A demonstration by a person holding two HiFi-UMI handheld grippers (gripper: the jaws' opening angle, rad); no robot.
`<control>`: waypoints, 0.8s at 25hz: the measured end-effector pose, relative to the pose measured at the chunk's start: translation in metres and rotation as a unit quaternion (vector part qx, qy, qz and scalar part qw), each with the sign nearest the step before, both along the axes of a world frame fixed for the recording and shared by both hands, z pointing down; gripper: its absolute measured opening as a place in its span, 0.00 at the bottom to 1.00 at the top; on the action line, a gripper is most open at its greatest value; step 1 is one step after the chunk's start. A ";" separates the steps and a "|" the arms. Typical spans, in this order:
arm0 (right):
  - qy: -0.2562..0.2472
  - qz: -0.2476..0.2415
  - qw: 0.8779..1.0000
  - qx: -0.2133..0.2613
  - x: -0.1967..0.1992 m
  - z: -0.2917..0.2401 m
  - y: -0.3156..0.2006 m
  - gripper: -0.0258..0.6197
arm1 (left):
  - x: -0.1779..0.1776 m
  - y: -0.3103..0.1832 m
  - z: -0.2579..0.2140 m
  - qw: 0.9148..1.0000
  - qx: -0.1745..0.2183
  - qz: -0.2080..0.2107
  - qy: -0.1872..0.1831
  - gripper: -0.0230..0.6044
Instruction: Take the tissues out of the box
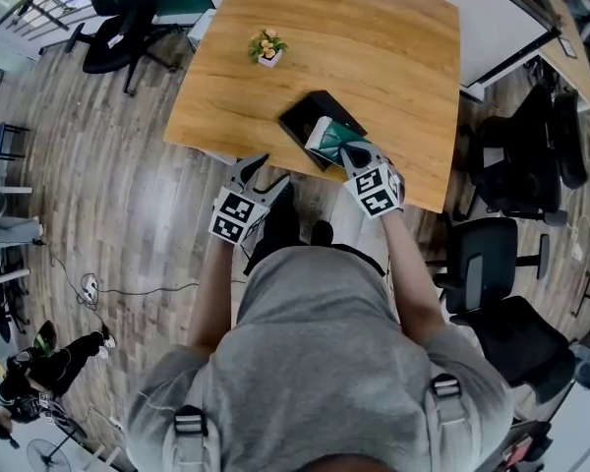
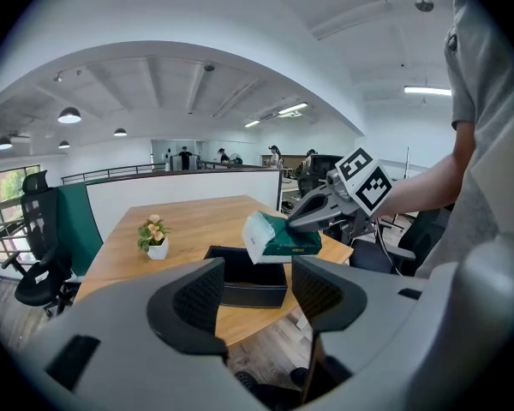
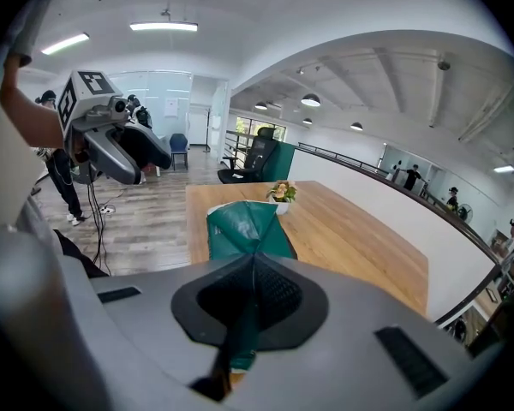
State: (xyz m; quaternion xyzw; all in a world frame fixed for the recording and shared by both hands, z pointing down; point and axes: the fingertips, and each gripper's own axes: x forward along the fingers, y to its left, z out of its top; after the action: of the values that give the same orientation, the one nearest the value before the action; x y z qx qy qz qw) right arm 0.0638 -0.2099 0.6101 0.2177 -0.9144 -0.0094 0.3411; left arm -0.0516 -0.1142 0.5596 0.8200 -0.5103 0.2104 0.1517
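Wood table [image 1: 374, 47] is carrying the lot, and the black box [image 1: 303, 114] is sitting just under and ahead of the right claw [image 1: 352, 150]. That claw is clamping shut on the green tissue pack [image 1: 326, 136], pinching its wrapper at the near end. The pack is hanging out past the claw tips, above the box's rim, and it's looking clear of the opening. So the lift-out is looking basically done. What's left, by my read, is carrying it away from the box and setting it down on the table.

Left claw [image 1: 261, 165] is waiting open w/ nothing between its jaws, off the table's near edge. The box [image 2: 248, 276] is lying straight ahead of it, and the pack [image 2: 278, 236] is ahead and a bit to its right.

Materials now. The table is showing warm wood grain, flat and smooth, w/ rounded corners. The box is rectangular, open-topped, dark and matte, prob. leather-look. The pack [image 3: 244, 225] is a soft brick in glossy green film, creasing into a peak at the claw, w/ white showing at the far end. Smallest is a little flower pot [image 1: 267, 47], white, sitting well beyond both claws.
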 end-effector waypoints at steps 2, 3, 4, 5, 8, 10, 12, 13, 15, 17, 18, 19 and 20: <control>0.002 -0.003 1.000 0.005 0.005 -0.002 0.003 0.04 | 0.005 0.003 0.000 1.000 0.000 -0.002 0.001 0.45; 0.005 -0.006 1.000 0.007 0.007 -0.002 0.005 0.04 | 0.008 0.004 0.001 1.000 0.000 -0.003 0.001 0.45; 0.007 -0.008 1.000 0.009 0.009 -0.001 0.006 0.04 | 0.010 0.004 0.001 1.000 0.000 -0.003 0.000 0.45; 0.008 -0.010 1.000 0.010 0.011 0.000 0.007 0.04 | 0.012 0.005 0.002 1.000 0.001 -0.002 -0.002 0.45; 0.008 -0.009 1.000 0.011 0.016 0.002 0.009 0.04 | 0.018 0.008 0.003 1.000 -0.002 -0.003 -0.002 0.45; 0.009 -0.007 1.000 0.013 0.020 0.002 0.010 0.04 | 0.021 0.010 0.004 1.000 -0.004 -0.002 -0.004 0.45; 0.010 -0.006 1.000 0.013 0.024 0.003 0.011 0.04 | 0.023 0.011 0.005 1.000 -0.005 -0.001 -0.006 0.45; 0.010 -0.005 1.000 0.012 0.026 0.005 0.011 0.04 | 0.024 0.012 0.006 1.000 -0.005 -0.001 -0.007 0.45; 0.011 -0.005 1.000 0.010 0.029 0.009 0.013 0.04 | 0.025 0.014 0.007 1.000 -0.006 -0.002 -0.010 0.45; 0.011 -0.006 1.000 0.009 0.029 0.009 0.015 0.04 | 0.025 0.015 0.008 1.000 -0.007 -0.003 -0.011 0.45; 0.011 -0.006 1.000 0.009 0.030 0.009 0.015 0.04 | 0.026 0.016 0.008 1.000 -0.007 -0.004 -0.010 0.45; 0.012 -0.007 1.000 0.009 0.030 0.010 0.015 0.04 | 0.027 0.017 0.008 1.000 -0.008 -0.004 -0.010 0.45; 0.014 -0.007 1.000 0.008 0.031 0.010 0.015 0.04 | 0.027 0.017 0.008 1.000 -0.009 -0.005 -0.011 0.45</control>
State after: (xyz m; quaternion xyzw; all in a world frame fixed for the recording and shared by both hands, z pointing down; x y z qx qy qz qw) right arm 0.0947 -0.1946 0.6203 0.2136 -0.9111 -0.0226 0.3517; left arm -0.0243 -0.0968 0.5672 0.8138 -0.5141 0.2230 0.1542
